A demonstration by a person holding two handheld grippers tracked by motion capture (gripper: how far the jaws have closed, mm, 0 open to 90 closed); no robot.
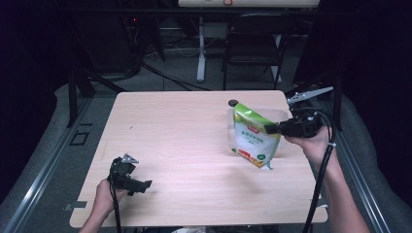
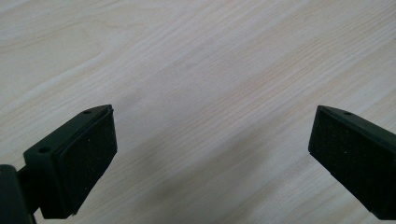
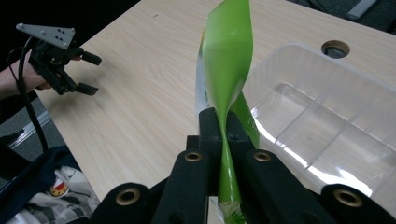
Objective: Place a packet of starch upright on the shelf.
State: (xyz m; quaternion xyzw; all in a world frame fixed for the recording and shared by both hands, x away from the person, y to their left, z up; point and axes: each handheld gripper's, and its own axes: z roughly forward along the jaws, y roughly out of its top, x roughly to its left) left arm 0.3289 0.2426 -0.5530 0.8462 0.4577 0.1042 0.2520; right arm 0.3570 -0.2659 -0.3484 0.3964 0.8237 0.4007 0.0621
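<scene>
Pinching the green and white plastic stand-up pouch (image 3: pixel 229 60) by its thin side seam, your right gripper (image 3: pixel 223 122) is clamped; it looks light, floppy and slick, so grip nearer the seal.

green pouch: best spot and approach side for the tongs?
Its flat side edge, from the right, as the right tongs now pinch the green pouch: the film is thin there, so the jaws close fully. It hangs tilted above the table, beside the clear tray.
</scene>
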